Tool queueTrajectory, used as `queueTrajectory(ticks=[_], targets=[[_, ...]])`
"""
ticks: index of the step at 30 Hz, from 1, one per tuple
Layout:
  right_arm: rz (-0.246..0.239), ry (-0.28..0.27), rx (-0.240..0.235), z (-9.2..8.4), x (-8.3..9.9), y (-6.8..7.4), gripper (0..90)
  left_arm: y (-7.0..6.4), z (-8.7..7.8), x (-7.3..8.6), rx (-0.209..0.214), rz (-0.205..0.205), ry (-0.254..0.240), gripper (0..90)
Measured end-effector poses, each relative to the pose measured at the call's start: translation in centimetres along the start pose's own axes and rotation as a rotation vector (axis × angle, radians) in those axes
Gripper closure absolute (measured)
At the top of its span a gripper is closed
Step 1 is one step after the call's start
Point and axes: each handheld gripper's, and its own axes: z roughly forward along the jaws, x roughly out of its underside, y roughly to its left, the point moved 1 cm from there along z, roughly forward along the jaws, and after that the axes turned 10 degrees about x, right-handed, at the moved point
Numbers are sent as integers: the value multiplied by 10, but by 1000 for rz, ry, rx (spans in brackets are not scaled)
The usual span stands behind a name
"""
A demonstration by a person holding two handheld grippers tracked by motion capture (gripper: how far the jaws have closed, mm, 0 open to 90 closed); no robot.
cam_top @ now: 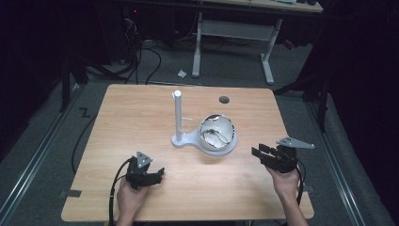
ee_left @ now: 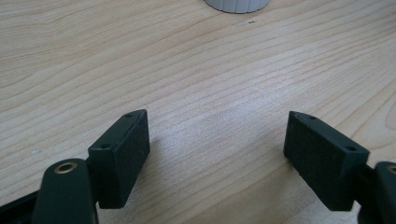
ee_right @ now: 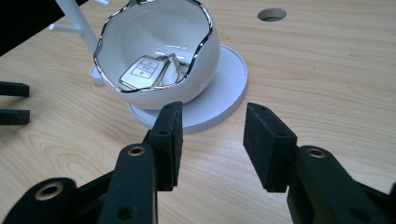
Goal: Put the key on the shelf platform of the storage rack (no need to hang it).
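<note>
A white bowl (cam_top: pixel 217 133) with a wavy silver rim sits on the round end of a white stand (cam_top: pixel 185 139) in the middle of the table. Inside the bowl (ee_right: pixel 159 51) lies a white key fob (ee_right: pixel 142 71) on a ring of keys. A white post (cam_top: pixel 178 115) with a side peg rises from the stand's left end. My left gripper (cam_top: pixel 157 175) is open near the front left, over bare wood (ee_left: pixel 215 135). To the right of the bowl my right gripper (cam_top: pixel 258 153) is open, its jaws (ee_right: pixel 212 140) pointing at the stand's base.
The wooden table (cam_top: pixel 141 113) has a round cable hole (cam_top: pixel 224 100) at the back right. Behind the table stands a white desk frame (cam_top: pixel 235 33) on a grey floor with cables. The left gripper's fingers (ee_right: pixel 14 102) show at the left edge of the right gripper view.
</note>
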Motion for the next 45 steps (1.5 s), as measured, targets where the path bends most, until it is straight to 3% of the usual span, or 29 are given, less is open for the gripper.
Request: queueTrajectory(ticks=[45], targets=[[-1, 32, -51, 15, 37, 22, 575, 0, 0, 0, 0, 1, 0, 231]])
